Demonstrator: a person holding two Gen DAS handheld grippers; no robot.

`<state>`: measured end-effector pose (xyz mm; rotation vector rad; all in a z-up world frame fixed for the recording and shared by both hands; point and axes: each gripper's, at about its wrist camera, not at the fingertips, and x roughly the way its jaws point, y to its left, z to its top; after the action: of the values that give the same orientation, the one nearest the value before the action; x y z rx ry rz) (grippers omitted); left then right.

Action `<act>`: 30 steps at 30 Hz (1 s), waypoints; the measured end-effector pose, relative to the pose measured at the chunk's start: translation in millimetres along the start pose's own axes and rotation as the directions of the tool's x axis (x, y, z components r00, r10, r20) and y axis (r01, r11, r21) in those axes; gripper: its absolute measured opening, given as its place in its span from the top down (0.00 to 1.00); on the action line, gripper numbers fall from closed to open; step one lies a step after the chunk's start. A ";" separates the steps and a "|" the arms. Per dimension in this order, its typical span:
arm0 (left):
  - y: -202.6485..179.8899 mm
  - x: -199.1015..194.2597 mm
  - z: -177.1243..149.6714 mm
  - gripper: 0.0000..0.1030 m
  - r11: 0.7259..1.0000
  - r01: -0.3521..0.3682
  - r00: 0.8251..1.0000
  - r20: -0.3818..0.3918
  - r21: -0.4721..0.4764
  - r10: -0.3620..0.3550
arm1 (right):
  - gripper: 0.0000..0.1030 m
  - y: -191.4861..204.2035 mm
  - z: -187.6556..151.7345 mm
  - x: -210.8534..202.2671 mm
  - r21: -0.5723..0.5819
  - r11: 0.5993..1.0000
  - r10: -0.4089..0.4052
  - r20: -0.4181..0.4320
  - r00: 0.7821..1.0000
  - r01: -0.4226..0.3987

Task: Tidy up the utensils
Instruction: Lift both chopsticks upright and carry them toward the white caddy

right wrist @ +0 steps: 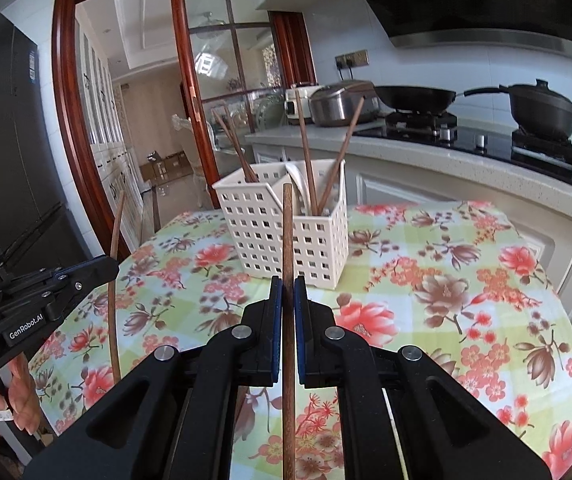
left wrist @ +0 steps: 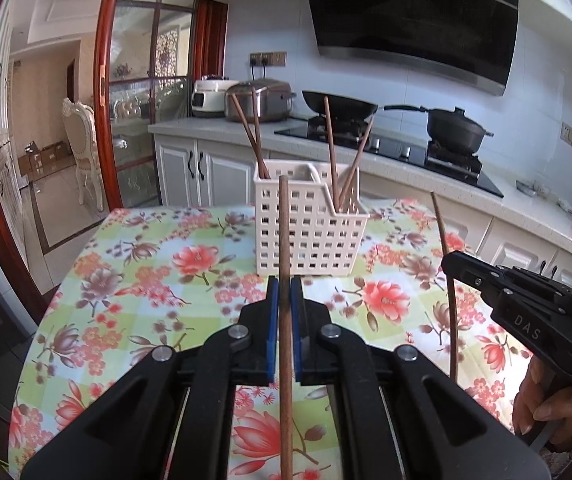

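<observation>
Your left gripper (left wrist: pixel 284 288) is clamped on a brown chopstick (left wrist: pixel 284 320), and your right gripper (right wrist: pixel 287 286) is clamped on another chopstick (right wrist: pixel 288 320). Both sticks stand nearly upright above the floral bench (left wrist: pixel 146 280), just near of the white slotted caddy (left wrist: pixel 309 232). The caddy sits at the bench's far edge with four chopsticks already in it. Open cloth lies left and right. Both grippers tilt slightly downward, side by side.

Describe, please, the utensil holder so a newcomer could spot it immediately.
On the floral tablecloth stands a white perforated plastic basket, divided into compartments. Brown wooden chopsticks lean out of it, and it is the only container on that cloth.
</observation>
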<state>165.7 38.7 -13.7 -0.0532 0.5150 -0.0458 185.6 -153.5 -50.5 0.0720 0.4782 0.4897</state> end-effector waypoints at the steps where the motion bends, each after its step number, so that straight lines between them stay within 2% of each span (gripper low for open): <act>1: 0.4 -3.3 1.1 0.94 1.000 -0.001 1.000 0.007 -0.001 0.001 | 0.94 1.9 1.6 -3.1 -0.008 1.000 0.003 0.007 1.000 -0.003; 16: -5.1 -34.7 6.2 0.94 1.000 -0.007 0.997 0.073 0.022 0.006 | 0.94 19.6 11.5 -35.3 -0.066 0.998 0.019 0.071 0.997 -0.014; 30: -11.8 -46.3 4.7 0.94 0.999 -0.029 0.993 0.113 0.040 0.024 | 0.94 27.5 14.5 -48.0 -0.097 0.995 0.019 0.103 0.994 -0.009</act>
<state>127.4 29.8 13.8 -0.0085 0.4023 -0.0273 143.1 -151.1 -12.4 0.0076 0.3514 0.5194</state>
